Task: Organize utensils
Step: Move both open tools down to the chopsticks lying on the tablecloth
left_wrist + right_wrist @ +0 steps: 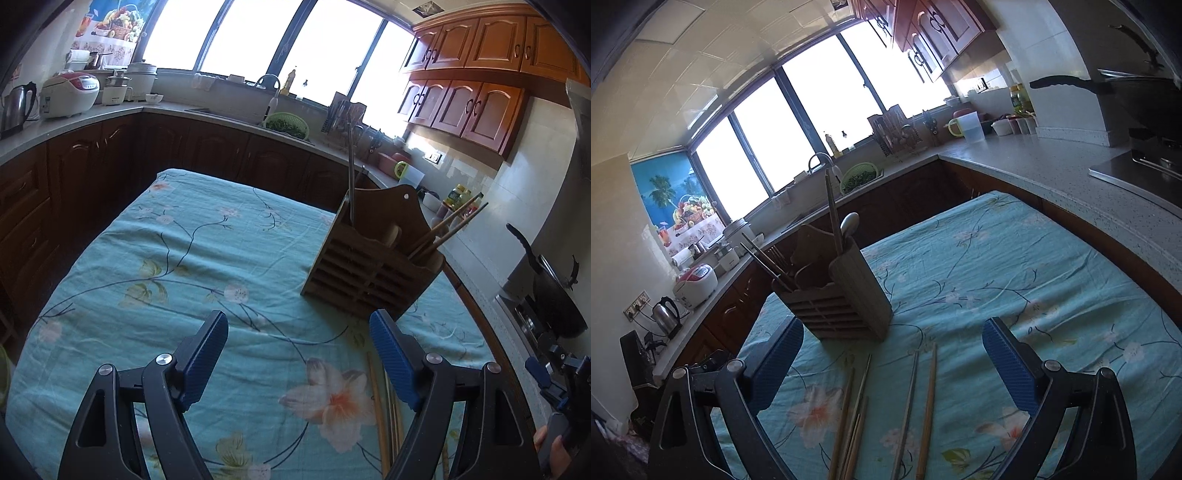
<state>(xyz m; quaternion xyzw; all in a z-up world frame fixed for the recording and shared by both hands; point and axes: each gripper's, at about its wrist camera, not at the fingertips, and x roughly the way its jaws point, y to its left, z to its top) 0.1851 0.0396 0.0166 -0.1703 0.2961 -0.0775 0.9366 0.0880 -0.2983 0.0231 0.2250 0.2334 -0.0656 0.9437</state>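
Both grippers (297,354) (892,354) gape empty — we're between picks. Next: clamp near chopsticks (925,406) on the tablecloth (997,266), drop into wooden holder (846,295).

place: home kitchen | signs: sink (236,112); wooden cabinets (476,40); rice cooker (68,94)

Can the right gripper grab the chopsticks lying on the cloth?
Probably yes. The right gripper is open, and the loose chopsticks lie on the cloth right between its fingers, with nothing on top of them.
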